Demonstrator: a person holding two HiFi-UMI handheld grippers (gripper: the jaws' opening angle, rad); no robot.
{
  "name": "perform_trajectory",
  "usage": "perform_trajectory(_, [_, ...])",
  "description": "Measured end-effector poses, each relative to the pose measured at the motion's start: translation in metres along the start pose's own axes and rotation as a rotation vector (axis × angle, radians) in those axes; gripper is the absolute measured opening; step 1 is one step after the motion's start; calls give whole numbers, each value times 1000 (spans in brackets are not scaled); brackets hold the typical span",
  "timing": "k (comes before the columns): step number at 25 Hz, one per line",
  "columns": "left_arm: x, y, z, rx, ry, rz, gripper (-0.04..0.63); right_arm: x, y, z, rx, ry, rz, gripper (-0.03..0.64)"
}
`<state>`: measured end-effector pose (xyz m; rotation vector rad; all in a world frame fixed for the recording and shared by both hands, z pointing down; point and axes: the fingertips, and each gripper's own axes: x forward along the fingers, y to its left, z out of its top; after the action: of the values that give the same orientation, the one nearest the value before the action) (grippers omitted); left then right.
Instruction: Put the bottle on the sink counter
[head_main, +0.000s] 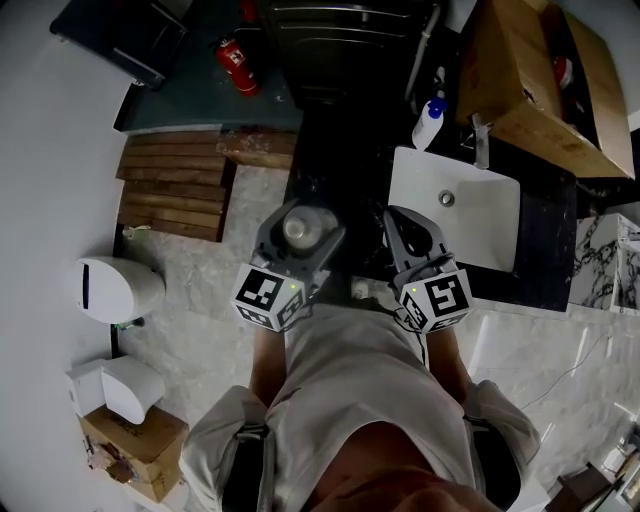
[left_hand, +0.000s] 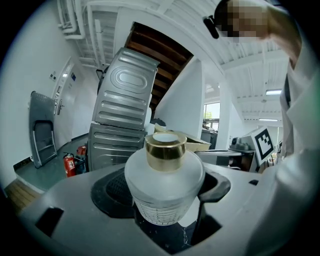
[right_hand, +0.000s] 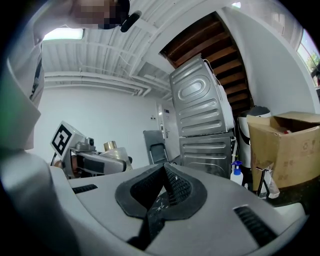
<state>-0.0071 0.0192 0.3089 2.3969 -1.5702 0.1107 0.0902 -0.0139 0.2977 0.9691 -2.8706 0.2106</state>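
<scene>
- Head view: the bottle (head_main: 297, 228), frosted glass with a gold cap, is being held upright in the left gripper (head_main: 298, 212), close in front of the person's body.
- Head view: the white sink basin (head_main: 455, 215) is being shown to the right of the bottle, set in the dark sink counter (head_main: 548, 215). A spray bottle (head_main: 428, 122) and a cardboard box (head_main: 530, 80) are lying beyond it.
- Head view: the right gripper (head_main: 405, 228) is being held just beside the basin's near left corner and is carrying nothing.
- Head view: whether the dark surface under the bottle belongs to the counter cannot be told.
- Left gripper view: the bottle's rounded body is being clamped between the two jaws, which are standing moderately apart on either side of it. The gold cap (left_hand: 165, 150) is rising clear above them.
- Left gripper view: no surface is being touched by the bottle's base, as far as is shown.
- Right gripper view: the jaws are being pressed together with nothing between them.
- Right gripper view: the other gripper and its bottle are being seen off to the left, lifted in the air.
- Progress, as judged: the pickup is being counted as done. The carry across to the counter, the lowering and the release are being counted as left.
</scene>
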Motion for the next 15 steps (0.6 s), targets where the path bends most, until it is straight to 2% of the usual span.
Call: perform_trajectory(15, [53,55,6,9,45,-51,333,67,-30,-4,6,45,-44,-3])
